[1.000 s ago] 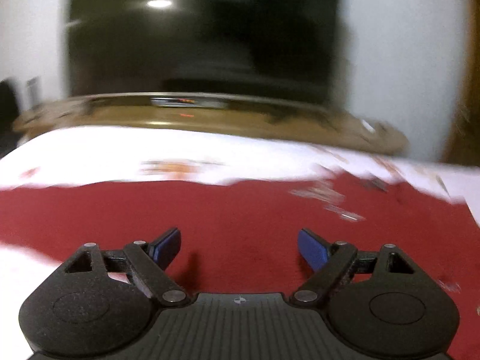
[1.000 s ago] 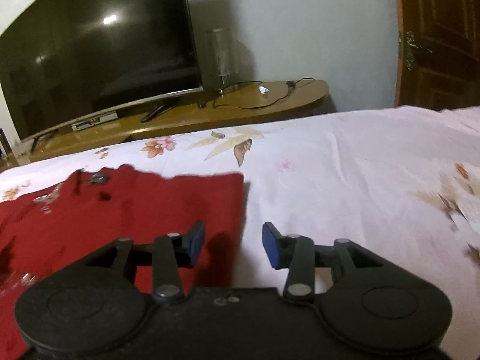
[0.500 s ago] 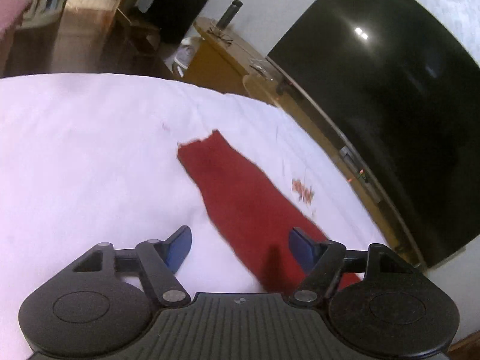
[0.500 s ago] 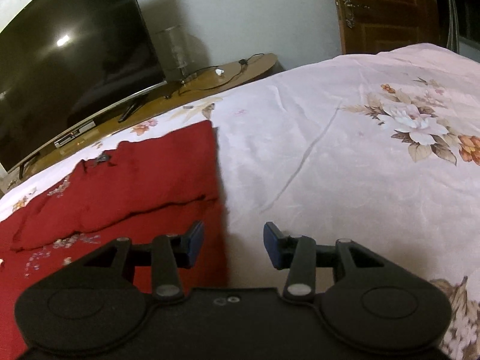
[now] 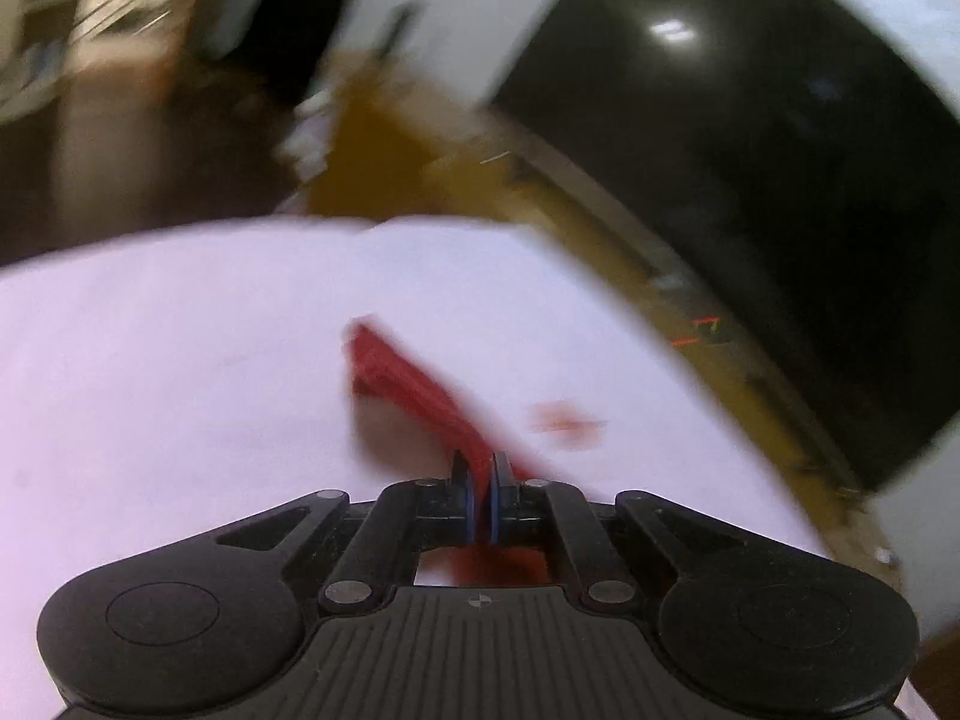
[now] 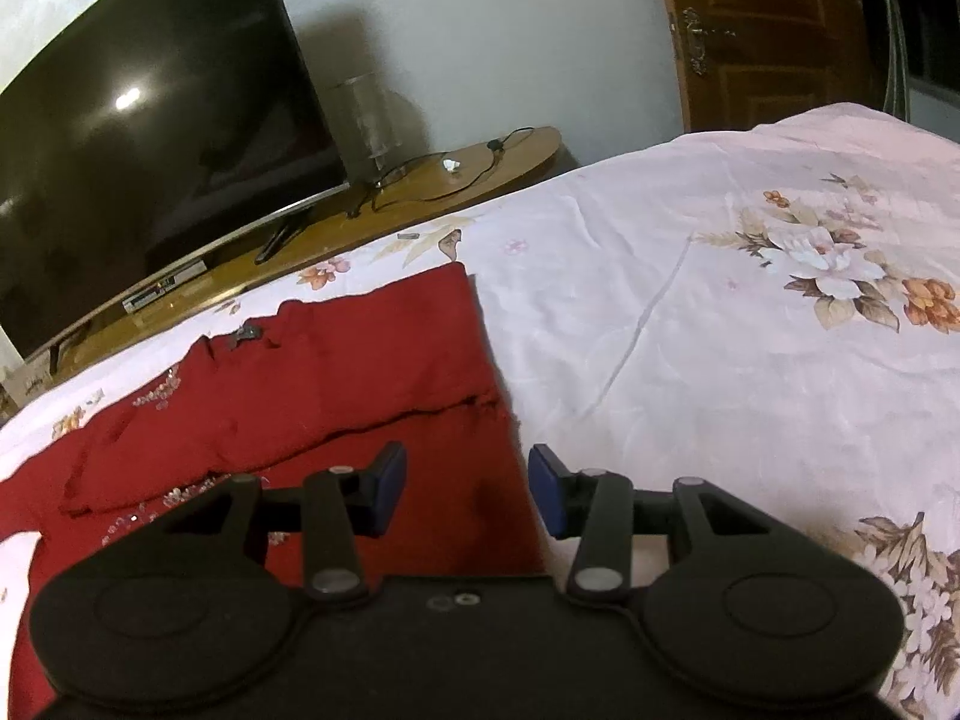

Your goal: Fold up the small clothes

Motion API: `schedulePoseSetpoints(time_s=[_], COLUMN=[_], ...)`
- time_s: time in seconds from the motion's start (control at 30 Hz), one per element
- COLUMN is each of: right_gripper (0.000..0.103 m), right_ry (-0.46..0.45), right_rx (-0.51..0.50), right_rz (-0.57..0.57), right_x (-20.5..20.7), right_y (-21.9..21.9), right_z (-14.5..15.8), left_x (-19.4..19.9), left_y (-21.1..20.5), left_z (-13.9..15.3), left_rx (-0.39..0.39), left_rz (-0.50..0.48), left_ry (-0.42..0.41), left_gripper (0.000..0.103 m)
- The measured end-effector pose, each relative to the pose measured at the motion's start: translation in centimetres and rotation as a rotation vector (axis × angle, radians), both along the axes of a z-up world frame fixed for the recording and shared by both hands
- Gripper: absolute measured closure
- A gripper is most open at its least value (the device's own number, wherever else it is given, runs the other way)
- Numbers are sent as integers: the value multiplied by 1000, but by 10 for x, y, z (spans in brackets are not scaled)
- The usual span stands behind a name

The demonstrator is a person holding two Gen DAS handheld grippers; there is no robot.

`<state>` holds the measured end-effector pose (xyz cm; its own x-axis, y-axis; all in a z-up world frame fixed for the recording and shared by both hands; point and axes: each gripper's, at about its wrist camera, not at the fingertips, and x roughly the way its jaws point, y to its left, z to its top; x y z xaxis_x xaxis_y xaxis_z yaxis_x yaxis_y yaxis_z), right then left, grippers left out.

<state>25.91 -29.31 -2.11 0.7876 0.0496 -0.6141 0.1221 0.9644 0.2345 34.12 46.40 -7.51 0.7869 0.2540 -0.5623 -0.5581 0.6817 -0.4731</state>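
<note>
One dark red embroidered cloth garment (image 6: 336, 372) lies on one white floral-printed bed sheet (image 6: 690, 312). One large black flat-screen television (image 6: 150, 138) and one clear cylindrical glass vase (image 6: 366, 114) stand on one long wooden desk (image 6: 480, 174). One brown panelled wooden door (image 6: 762, 30) shows.

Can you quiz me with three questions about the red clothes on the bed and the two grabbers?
1. True or false: the right gripper is open.
2. What does the left gripper pinch? A) red cloth B) cable C) bedsheet
3. Fill in: behind the bed stands a big black ____.

Key: 1 true; 2 A; 3 television.
</note>
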Motion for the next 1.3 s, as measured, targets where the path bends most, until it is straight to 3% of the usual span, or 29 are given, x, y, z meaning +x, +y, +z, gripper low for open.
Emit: schedulePoseSetpoints(time_s=[0.1,0.2,0.33,0.53,0.67,0.7,0.73,0.77,0.8,0.83,0.97,1.1,1.2,1.3], right_gripper=[59,59,59,58,55,54,53,53,53,52,50,52,52,52], right_ry=[-10,-16,-26,-47,-41,-37,-32,-29,-32,-37,-36,21,83,182], right_rx=[7,20,40,80,140,160,179,197,215,238,368,494,522,537], right_rz=[1,3,12,2,-27,-29,-27,-21,-13,-1,94,209,266,258], right_x=[-2,-2,-3,-12,-7,-3,1,6,10,14,41,81,110,133], right_y=[0,-1,-3,-23,-44,-47,-50,-51,-52,-51,-28,14,49,71], right_z=[0,-1,0,6,6,5,4,4,4,3,-2,-21,-38,-57], left_x=[17,39,68,99,116,111,98,88,78,67,25,-1,-5,-4], left_y=[-66,-154,-273,-426,-507,-516,-522,-519,-509,-497,-422,-358,-330,-314], left_z=[41,69,78,45,-5,-10,-7,-2,4,11,25,10,0,-12], left_rx=[93,159,230,311,380,427,479,488,468,464,474,473,477,427], left_rz=[-168,-356,-548,-734,-881,-879,-871,-876,-873,-843,-670,-513,-466,-488], left_ry=[-117,-179,-164,-38,169,187,161,139,114,88,73,174,223,246], left_gripper=[99,99,99,99,98,97,93,80,71,69,69,69,69,69])
